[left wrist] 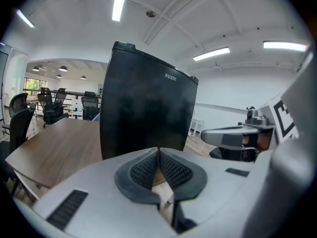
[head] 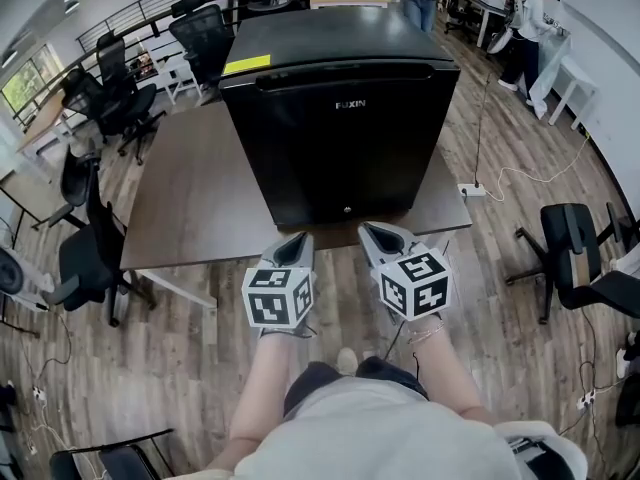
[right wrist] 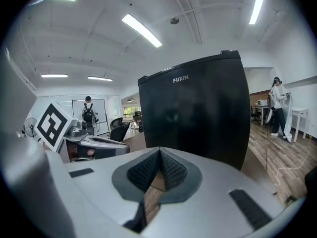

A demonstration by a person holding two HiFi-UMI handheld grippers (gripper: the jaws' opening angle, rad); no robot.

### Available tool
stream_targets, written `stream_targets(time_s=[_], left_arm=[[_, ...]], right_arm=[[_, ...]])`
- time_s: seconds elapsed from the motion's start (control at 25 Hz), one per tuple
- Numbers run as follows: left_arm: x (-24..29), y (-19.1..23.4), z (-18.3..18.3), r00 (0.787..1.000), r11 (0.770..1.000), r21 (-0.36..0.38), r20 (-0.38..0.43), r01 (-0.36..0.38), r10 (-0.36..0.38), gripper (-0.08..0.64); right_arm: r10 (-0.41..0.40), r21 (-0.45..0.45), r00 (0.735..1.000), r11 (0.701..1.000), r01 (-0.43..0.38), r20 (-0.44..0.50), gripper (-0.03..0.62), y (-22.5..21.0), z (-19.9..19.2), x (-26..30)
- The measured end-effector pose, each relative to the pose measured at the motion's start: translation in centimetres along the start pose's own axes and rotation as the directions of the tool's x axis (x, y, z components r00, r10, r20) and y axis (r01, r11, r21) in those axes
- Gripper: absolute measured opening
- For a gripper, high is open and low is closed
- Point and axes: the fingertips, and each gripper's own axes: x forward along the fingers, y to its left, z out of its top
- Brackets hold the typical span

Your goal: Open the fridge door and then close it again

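Observation:
A black mini fridge (head: 340, 118) stands on a brown table (head: 185, 198), its door shut and facing me. The same fridge (left wrist: 143, 113) fills the middle of the left gripper view, and the fridge (right wrist: 198, 113) does so in the right gripper view too. My left gripper (head: 297, 240) hangs just short of the table's near edge, shut with nothing between its pads (left wrist: 146, 170). Beside it my right gripper (head: 372, 232) is also shut and empty, its pads (right wrist: 173, 170) meeting at the tip. Neither gripper touches the fridge.
Black office chairs (head: 90, 258) stand left of the table, and another chair (head: 575, 258) to the right. A white power strip (head: 472, 190) and cable lie on the wooden floor at right. People (head: 530, 28) stand by desks far back.

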Motion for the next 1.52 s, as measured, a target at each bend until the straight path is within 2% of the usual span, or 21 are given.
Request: stream_targets(time_s=[0.32, 0.68, 0.84, 1.04, 1.24, 1.36, 1.52], left_arm=[[2.3, 0.2, -0.1, 1.0, 1.0, -0.009, -0.013, -0.011, 0.011, 0.012], [3.6, 2.2, 1.0, 1.0, 1.0, -0.008, -0.003, 0.009, -0.009, 0.012], [3.8, 3.8, 2.5, 1.0, 1.0, 0.011, 0.016, 0.007, -0.007, 0.012], [4.4, 5.0, 3.8, 0.999, 0.999, 0.047, 0.03, 0.023, -0.025, 0.012], [4.4, 6.7, 4.9, 0.998, 0.998, 0.062, 0.061, 0.008, -0.011, 0.014], [4.2, 7.7, 5.8, 0.997, 0.998, 0.069, 0.083, -0.01, 0.004, 0.014], [4.4, 8.7, 7.0, 0.994, 0.997, 0.075, 0.108, -0.015, 0.007, 0.035]], right_arm=[[0.013, 0.003, 1.0, 1.0, -0.013, -0.023, -0.002, -1.7, -0.6, 1.5], [0.017, -0.027, 1.0, 1.0, -0.017, 0.016, -0.002, -2.1, 1.6, 3.6], [0.003, -0.119, 1.0, 0.993, 0.0, 0.026, -0.002, -1.6, 3.7, 4.7], [-0.039, -0.288, 0.999, 0.957, 0.045, 0.028, -0.002, -1.4, 5.8, 6.0], [-0.004, -0.413, 1.0, 0.911, -0.002, -0.013, -0.002, 0.2, 6.8, 7.1], [-0.009, -0.47, 1.0, 0.882, 0.014, 0.012, 0.029, 0.7, 8.5, 7.3], [-0.045, -0.561, 0.995, 0.823, 0.086, 0.086, 0.045, 0.6, 11.2, 7.1]])
